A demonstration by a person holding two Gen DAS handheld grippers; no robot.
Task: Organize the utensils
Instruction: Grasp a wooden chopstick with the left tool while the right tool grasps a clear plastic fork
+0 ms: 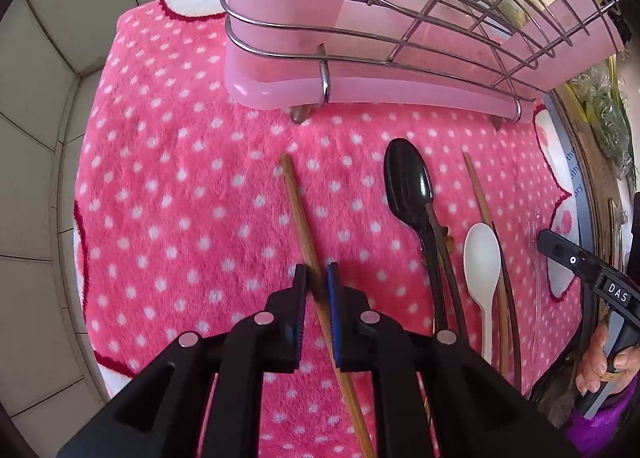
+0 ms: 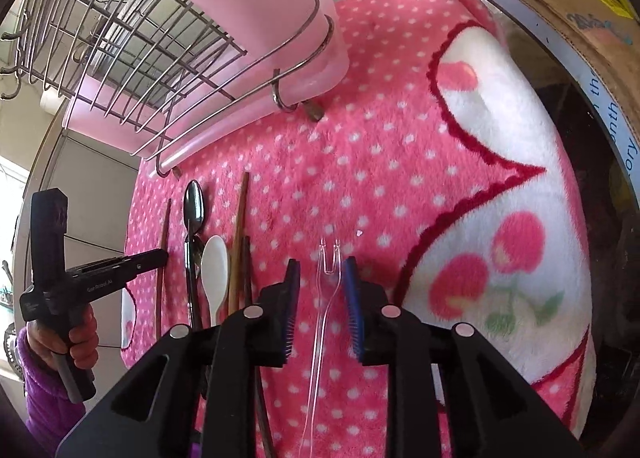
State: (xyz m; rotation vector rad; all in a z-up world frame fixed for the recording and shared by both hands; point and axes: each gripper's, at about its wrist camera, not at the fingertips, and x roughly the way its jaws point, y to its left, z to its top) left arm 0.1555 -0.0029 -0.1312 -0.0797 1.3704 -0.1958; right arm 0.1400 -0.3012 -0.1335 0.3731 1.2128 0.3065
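1. The left gripper's (image 1: 317,278) fingers (image 1: 299,278) stand nearly closed around a wooden chopstick (image 1: 298,210); whether they press it I cannot tell.
2. The right gripper (image 2: 320,278) is partly open, straddling a clear plastic fork (image 2: 329,274) without touching it.
3. Both utensils lie lengthwise along the fingers, pointing toward the wire rack (image 1: 400,38).
4. Spoons (image 1: 412,182) and other chopsticks lie between the two; the pink blanket (image 1: 180,178) left of the chopstick is free.

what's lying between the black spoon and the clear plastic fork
In the right wrist view, a white spoon and brown chopsticks lie between the black spoon and the clear fork.
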